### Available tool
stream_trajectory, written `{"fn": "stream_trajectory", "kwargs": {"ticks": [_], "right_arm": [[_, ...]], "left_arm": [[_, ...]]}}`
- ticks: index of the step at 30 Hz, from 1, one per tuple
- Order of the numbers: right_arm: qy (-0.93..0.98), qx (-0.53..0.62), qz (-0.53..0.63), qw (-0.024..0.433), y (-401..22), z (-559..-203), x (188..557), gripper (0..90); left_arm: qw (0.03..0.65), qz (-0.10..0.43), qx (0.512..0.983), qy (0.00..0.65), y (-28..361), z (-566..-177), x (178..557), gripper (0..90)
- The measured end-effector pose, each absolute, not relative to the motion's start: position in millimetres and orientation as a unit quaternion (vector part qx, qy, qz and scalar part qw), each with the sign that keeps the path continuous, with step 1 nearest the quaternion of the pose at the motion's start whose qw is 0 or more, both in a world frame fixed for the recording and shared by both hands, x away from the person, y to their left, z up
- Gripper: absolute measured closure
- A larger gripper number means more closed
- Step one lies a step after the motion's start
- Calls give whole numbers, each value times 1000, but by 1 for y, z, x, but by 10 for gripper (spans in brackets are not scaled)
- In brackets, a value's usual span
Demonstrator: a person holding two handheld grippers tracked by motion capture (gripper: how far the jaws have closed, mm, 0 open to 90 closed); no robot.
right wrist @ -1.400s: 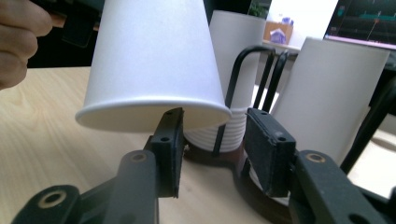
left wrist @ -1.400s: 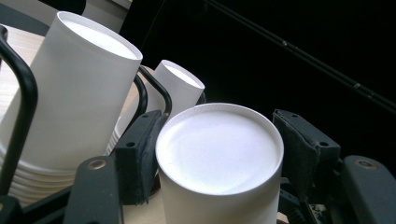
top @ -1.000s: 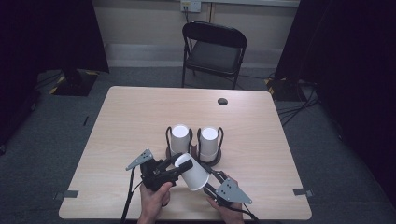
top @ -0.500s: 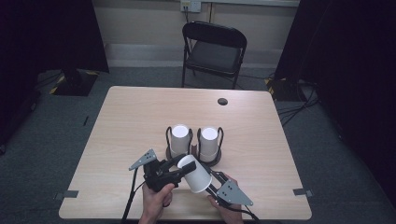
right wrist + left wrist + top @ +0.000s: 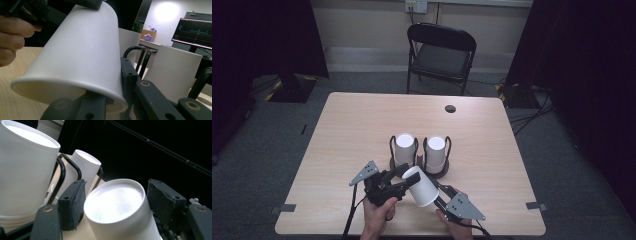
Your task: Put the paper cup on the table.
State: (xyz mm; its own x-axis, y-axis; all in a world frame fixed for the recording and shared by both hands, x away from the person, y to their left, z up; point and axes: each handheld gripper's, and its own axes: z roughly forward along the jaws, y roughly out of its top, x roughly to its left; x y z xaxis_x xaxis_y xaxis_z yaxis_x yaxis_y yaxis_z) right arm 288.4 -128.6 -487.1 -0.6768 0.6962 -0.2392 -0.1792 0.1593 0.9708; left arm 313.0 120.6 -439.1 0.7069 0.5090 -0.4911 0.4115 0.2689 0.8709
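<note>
A white paper cup point(image 5: 421, 186) lies tilted between both grippers near the table's front edge. Its closed narrow end point(image 5: 113, 202) sits between the jaws of my left gripper point(image 5: 406, 180). Those jaws have just been opening, and a gap shows beside the right pad point(image 5: 161, 200), so this gripper is open. My right gripper point(image 5: 435, 196) has just been closing and is shut on the cup's wide mouth end point(image 5: 75, 57), one pad point(image 5: 127, 72) pressed on its wall. Two more white cups point(image 5: 404, 148) point(image 5: 435, 150) stand closed end up in black wire holders just behind.
The two cups in their wire holders point(image 5: 71, 166) stand very close to the left gripper's jaws. A small round hole point(image 5: 450, 108) is near the table's far edge, with a black folding chair point(image 5: 442, 55) behind it. Bare tabletop point(image 5: 352, 130) lies left and right.
The tilted cup has shifted slightly right, toward the right gripper. Both hands stay where they were.
</note>
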Motion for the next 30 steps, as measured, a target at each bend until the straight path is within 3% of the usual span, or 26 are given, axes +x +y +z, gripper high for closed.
{"fn": "stream_trajectory", "kwargs": {"ticks": [8,11,20,30], "right_arm": [[678,214,619,333,-134,-484,290,857],[687,218,613,324,-134,-482,291,858],[713,248,585,296,-137,-481,294,859],[737,268,564,259,-143,-476,297,860]], "left_arm": [[699,35,604,380,124,-440,315,322],[683,78,618,382,121,-441,314,302],[658,140,646,360,121,-441,312,269],[648,165,651,360,129,-449,310,183]]}}
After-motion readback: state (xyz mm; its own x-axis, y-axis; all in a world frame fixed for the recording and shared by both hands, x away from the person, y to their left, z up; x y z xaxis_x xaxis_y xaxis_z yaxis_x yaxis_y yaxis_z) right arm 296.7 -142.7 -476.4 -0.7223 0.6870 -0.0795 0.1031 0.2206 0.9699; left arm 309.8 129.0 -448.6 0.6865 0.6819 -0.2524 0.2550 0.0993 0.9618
